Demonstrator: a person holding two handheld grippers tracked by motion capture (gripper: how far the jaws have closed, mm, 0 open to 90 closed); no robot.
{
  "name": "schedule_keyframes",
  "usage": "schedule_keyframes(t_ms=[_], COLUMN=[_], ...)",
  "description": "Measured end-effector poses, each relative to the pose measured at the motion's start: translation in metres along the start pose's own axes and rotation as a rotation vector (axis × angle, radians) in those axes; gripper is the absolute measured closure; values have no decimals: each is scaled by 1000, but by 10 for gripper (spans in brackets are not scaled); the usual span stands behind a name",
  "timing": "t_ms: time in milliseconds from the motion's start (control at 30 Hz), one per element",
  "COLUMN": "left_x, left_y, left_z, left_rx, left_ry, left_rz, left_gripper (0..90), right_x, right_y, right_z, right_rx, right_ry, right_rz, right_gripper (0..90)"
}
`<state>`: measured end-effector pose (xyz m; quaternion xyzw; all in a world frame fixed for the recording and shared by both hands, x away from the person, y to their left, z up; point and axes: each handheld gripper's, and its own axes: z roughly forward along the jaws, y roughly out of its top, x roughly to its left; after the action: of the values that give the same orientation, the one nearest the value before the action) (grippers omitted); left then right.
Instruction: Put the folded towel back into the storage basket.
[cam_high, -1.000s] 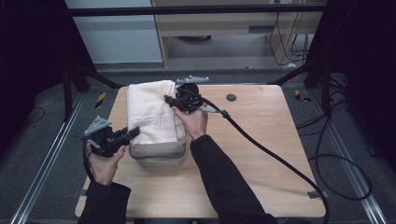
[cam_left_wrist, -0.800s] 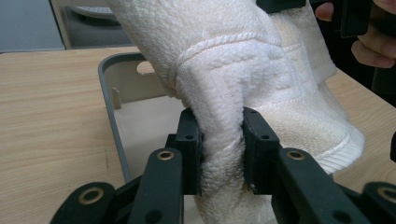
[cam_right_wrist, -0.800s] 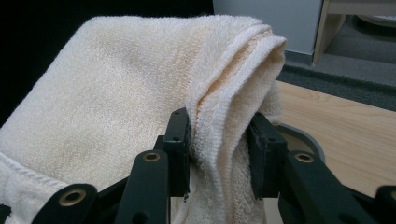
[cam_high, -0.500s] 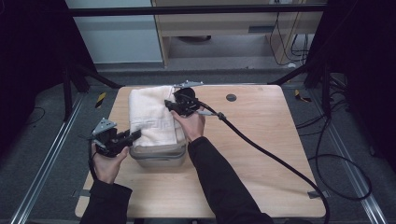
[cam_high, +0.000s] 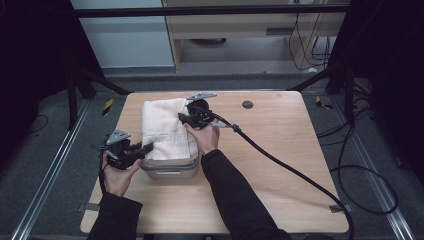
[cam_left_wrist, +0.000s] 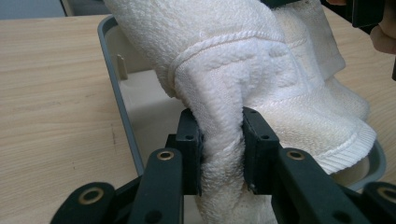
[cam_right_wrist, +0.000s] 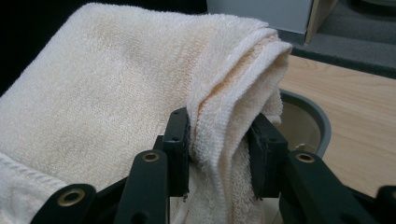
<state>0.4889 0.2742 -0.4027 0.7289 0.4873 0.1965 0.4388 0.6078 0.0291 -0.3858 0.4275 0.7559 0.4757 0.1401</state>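
A folded cream towel (cam_high: 164, 131) lies across a grey plastic bin (cam_high: 172, 169) on the wooden table. My left gripper (cam_high: 146, 147) is shut on the towel's near left edge; in the left gripper view the cloth (cam_left_wrist: 243, 79) bunches between the two black pads (cam_left_wrist: 189, 140). My right gripper (cam_high: 183, 118) is shut on the towel's far right edge, and in the right gripper view a thick fold of the towel (cam_right_wrist: 224, 116) is pinched between its jaws, over the bin's rim (cam_right_wrist: 322, 126).
The wooden table (cam_high: 280, 165) has bare room to the right and in front of the bin. A thick black cable (cam_high: 285, 165) trails from the right gripper across the table. A dark round hole (cam_high: 247, 104) sits near the far edge. Metal rails flank the table.
Both hands have come down with the towel, lowering it onto the grey bin. The left gripper has shifted slightly right toward the bin's corner.
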Motion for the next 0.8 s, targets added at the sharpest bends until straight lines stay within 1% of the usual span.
schedule_keyframes(t_ms=[167, 267, 300, 333, 433, 500, 667, 800], left_x=[0, 0, -1, -1, -1, -2, 1, 2], left_y=[-3, -6, -6, -7, -8, -9, -13, -14], left_z=[6, 9, 10, 12, 14, 17, 23, 26], left_rx=[20, 33, 34, 40, 49, 65, 89, 106], left_ry=[20, 26, 26, 29, 31, 38, 37, 43], left_rz=[18, 24, 19, 25, 28, 38, 27, 28], left_gripper=[708, 707, 707, 707, 706, 705, 702, 700], right_x=[-2, -3, -4, -4, -6, -7, -5, -6], right_y=[-8, -11, -13, -14, -17, -21, -26, -30], right_z=[5, 7, 8, 8, 8, 9, 12, 15], right_rx=[17, 25, 26, 30, 27, 41, 47, 56], right_ry=[-9, -15, -15, -15, -15, -21, -38, -44], right_rz=[-2, -5, -7, -1, -1, -6, -30, -33], right_gripper=[642, 642, 641, 641, 639, 637, 636, 635])
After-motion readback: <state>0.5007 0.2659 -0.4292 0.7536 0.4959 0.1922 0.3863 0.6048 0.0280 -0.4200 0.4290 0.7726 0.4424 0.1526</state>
